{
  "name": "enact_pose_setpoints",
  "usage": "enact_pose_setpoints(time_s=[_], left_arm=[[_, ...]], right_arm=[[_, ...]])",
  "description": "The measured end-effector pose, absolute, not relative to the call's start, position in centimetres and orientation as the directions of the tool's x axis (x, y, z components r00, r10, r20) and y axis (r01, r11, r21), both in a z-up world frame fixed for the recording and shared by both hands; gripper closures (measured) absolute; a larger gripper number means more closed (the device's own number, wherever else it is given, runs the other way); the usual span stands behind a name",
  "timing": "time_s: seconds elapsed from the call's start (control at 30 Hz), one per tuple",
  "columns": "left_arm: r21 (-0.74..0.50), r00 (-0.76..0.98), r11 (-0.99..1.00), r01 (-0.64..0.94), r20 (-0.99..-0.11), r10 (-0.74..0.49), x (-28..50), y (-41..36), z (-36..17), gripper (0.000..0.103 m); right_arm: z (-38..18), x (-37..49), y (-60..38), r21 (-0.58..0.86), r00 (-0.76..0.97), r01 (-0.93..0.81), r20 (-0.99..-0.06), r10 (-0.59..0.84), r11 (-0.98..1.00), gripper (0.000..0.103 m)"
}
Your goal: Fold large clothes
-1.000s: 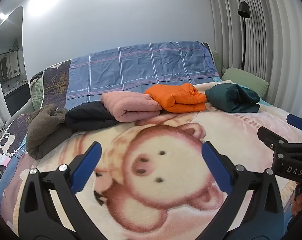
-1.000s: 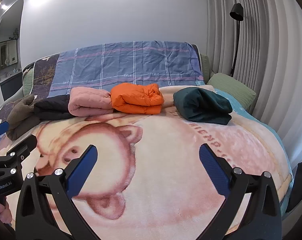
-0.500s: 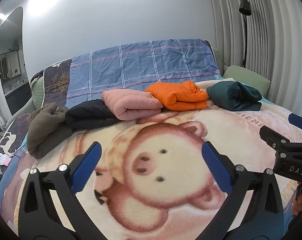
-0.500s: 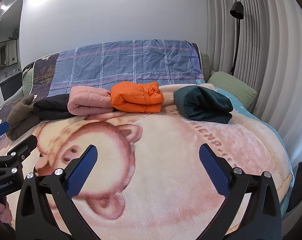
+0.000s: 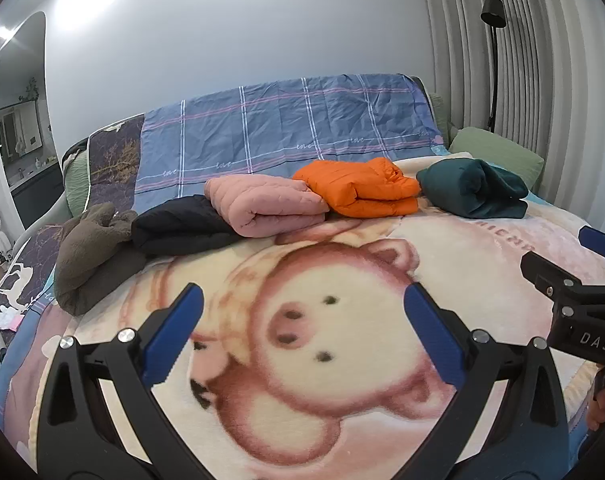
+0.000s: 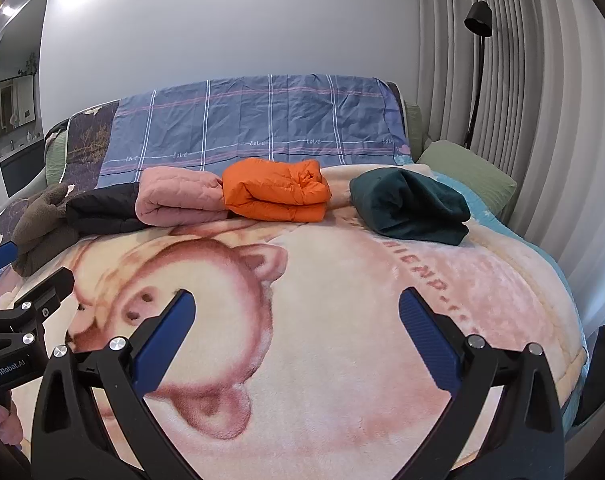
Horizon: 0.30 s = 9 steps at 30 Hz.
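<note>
Left gripper [image 5: 302, 328] hovers level over the bed, jaws spread wide, nothing between them. Right gripper [image 6: 296, 330] alongside at the same height, jaws likewise wide apart and empty; each one's black frame shows at the edge of the other's view. Both aim at the headboard end. Below them: pig-print blanket [image 5: 342, 400], bare. Along its far edge, a row of folded clothes, left to right: brown fleece [image 5: 90, 252], black jacket [image 5: 178, 226], pink quilted jacket [image 5: 262, 204], orange puffer jacket [image 5: 358, 188], dark green garment [image 5: 472, 188]. Neighbours touch, except the green one, slightly apart. Plaid sheet [image 5: 286, 132] behind.
</note>
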<state>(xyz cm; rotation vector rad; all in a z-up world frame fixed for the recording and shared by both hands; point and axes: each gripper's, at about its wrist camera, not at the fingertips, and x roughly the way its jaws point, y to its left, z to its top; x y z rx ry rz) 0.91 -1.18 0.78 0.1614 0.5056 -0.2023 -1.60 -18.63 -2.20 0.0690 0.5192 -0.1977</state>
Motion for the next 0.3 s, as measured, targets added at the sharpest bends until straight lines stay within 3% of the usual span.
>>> enact_pose_setpoints(time_s=[0.3], left_arm=[[0.107, 0.85, 0.967, 0.231, -0.505, -0.147, 1.18, -1.26, 0.61, 0.002]], right_arm=[[-2.61, -1.34, -18.69, 0.017, 0.845, 0.206, -0.508, -0.169, 0.978, 0.001]])
